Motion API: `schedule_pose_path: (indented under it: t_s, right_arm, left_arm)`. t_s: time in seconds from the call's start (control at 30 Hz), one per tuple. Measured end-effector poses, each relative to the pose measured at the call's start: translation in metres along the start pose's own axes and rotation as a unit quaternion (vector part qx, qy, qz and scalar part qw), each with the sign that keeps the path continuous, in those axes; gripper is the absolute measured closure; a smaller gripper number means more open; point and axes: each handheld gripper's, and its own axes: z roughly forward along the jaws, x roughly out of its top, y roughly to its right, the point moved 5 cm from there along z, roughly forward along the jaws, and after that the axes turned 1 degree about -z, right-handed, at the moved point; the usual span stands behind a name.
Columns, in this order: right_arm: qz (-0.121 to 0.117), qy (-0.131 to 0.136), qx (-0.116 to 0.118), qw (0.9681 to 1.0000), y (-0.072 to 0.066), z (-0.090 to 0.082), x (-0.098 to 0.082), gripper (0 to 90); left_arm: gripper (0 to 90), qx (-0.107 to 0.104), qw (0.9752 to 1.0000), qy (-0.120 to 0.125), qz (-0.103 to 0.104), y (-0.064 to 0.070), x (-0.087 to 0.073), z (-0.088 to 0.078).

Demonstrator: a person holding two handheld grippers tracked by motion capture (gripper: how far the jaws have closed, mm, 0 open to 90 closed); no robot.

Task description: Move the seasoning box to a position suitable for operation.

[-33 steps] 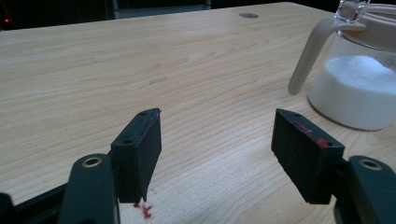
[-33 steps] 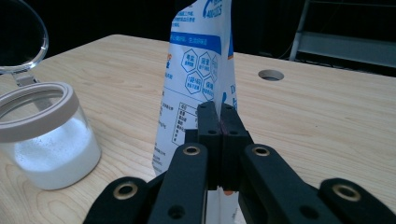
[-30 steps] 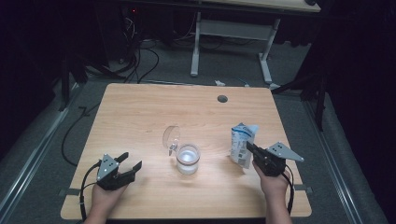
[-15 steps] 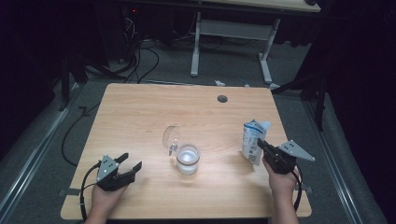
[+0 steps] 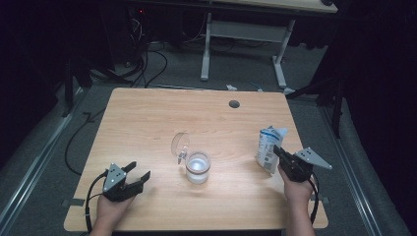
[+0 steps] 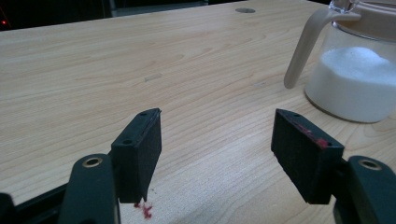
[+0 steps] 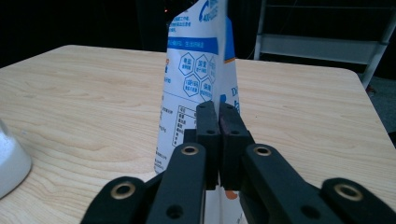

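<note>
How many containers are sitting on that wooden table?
2. A clear jar with white powder stands near the middle of the table, its lid flipped open. A white-and-blue pouch stands toward the right edge, pinched by the right gripper.

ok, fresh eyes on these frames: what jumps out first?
Probably the white-and-blue pouch standing near the table's right edge, its edge pinched between the nearly closed jaws of the right hand-held gripper. Next, the glass jug of white powder at the table's middle, lid flipped open. The left hand-held gripper rests at the near left with jaws open, nothing between them.
</note>
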Motion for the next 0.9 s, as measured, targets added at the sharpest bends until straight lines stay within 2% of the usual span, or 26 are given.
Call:
schedule_pose_path:
  t_s: [0.37,0.9]
  right_arm:
    - [-0.01,-0.003,-0.004,0.9999,-0.003,-0.0021,-0.0024,86.3]
    - [-0.01,-0.005,-0.004,0.9999,-0.0057,-0.0054,-0.0031,83.3]
  left_arm:
    - [33.7,0.003,1.0,0.003,0.004,0.0007,0.0002,0.0]
    - [33.6,0.0,1.0,0.006,0.006,0.0014,0.0004,-0.0008]
